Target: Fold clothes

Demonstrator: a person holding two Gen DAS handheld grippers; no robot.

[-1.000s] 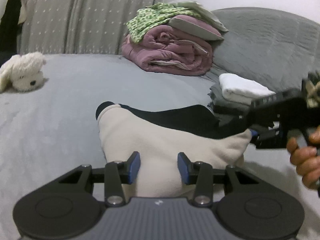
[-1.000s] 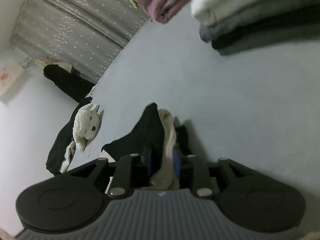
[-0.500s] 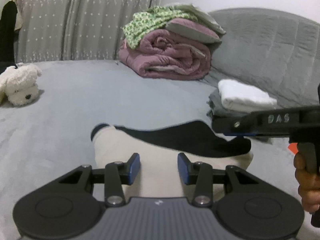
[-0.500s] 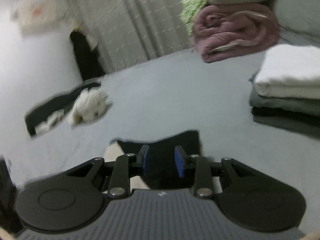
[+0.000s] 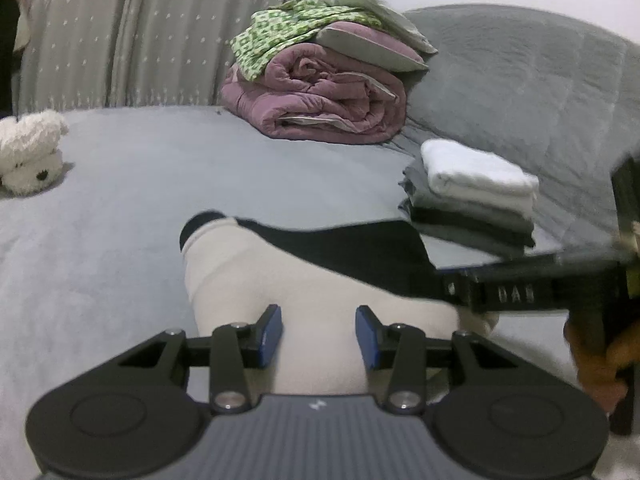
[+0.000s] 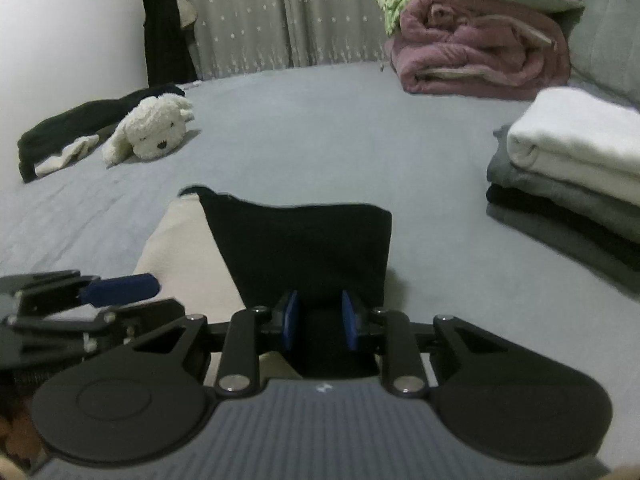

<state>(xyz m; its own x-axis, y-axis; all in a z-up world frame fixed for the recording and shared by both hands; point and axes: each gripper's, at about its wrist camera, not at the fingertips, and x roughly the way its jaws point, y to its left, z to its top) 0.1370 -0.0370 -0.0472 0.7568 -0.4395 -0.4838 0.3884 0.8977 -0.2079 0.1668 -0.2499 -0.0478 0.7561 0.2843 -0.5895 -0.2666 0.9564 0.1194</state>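
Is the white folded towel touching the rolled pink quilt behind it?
Apart. The right wrist view shows bare grey sheet between the white folded towel and the rolled pink quilt.

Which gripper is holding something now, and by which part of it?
The right gripper, just closing, has the garment's black part between its pads at the near edge. The left gripper is open over the cream part.

Garment (image 5: pixel 304 300): cream fabric with a black panel (image 6: pixel 304 248), partly folded. It lies flat on the grey bed, lower centre of both frames; the black panel covers its far right portion.
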